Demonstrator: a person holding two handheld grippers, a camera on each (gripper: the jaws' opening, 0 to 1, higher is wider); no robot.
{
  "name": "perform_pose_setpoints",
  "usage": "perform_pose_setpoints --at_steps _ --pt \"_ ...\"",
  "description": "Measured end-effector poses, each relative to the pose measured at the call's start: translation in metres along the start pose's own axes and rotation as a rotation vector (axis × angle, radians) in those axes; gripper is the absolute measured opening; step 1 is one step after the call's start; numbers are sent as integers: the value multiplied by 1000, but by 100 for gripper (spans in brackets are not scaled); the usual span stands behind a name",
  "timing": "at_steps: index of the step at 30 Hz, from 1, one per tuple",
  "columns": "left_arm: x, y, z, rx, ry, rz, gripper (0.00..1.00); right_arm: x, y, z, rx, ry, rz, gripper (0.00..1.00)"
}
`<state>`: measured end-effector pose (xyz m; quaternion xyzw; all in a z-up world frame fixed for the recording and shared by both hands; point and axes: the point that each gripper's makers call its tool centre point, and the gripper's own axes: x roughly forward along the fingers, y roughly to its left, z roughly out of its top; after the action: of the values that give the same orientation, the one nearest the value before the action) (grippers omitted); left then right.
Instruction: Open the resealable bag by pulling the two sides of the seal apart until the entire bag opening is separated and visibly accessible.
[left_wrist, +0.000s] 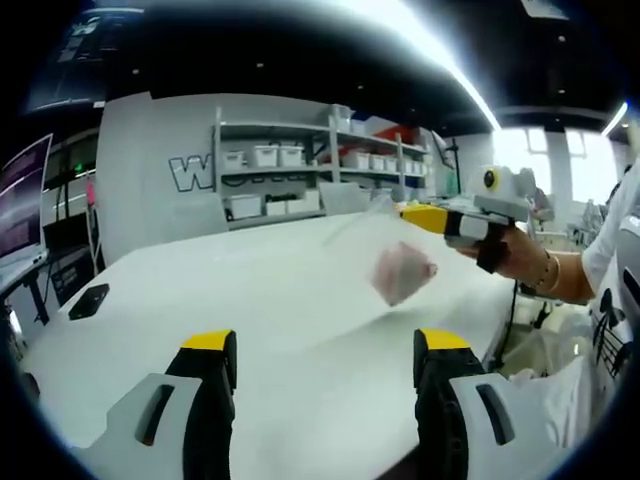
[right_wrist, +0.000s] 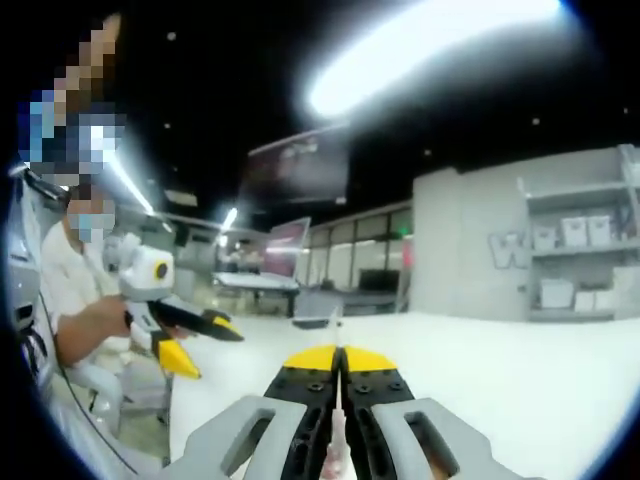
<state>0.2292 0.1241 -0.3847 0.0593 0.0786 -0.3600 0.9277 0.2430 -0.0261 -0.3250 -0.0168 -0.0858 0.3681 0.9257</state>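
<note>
Above the white table (left_wrist: 250, 290), my right gripper (left_wrist: 415, 213) pinches the clear bag (left_wrist: 385, 250) tight; my left gripper (left_wrist: 325, 355) hangs wide apart.

Left gripper view: your camera sits low over the white bench (left_wrist: 250, 300), facing across it toward the shelving (left_wrist: 300, 170), with the right gripper (left_wrist: 425, 215) in the middle distance.
Right gripper view: yours tilts upward along its closed jaws, close to them, facing the ceiling lights (right_wrist: 420, 50) and the left gripper (right_wrist: 195, 345).
Shared: both take in the bench (right_wrist: 520, 370) and shelving (right_wrist: 580, 250).
</note>
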Motion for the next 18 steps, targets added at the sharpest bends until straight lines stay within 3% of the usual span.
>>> perform_pose_setpoints --at_steps 9,13,18 --pt "2 -8 -1 11 5 -20 68 -7 -5 -1 -42 10 -8 0" --pt "3 -11 -1 19 4 -30 66 -9 7 -13 -102 51 37 0" --pt "7 -18 -5 34 11 -51 62 -11 25 -23 -100 62 89 0"
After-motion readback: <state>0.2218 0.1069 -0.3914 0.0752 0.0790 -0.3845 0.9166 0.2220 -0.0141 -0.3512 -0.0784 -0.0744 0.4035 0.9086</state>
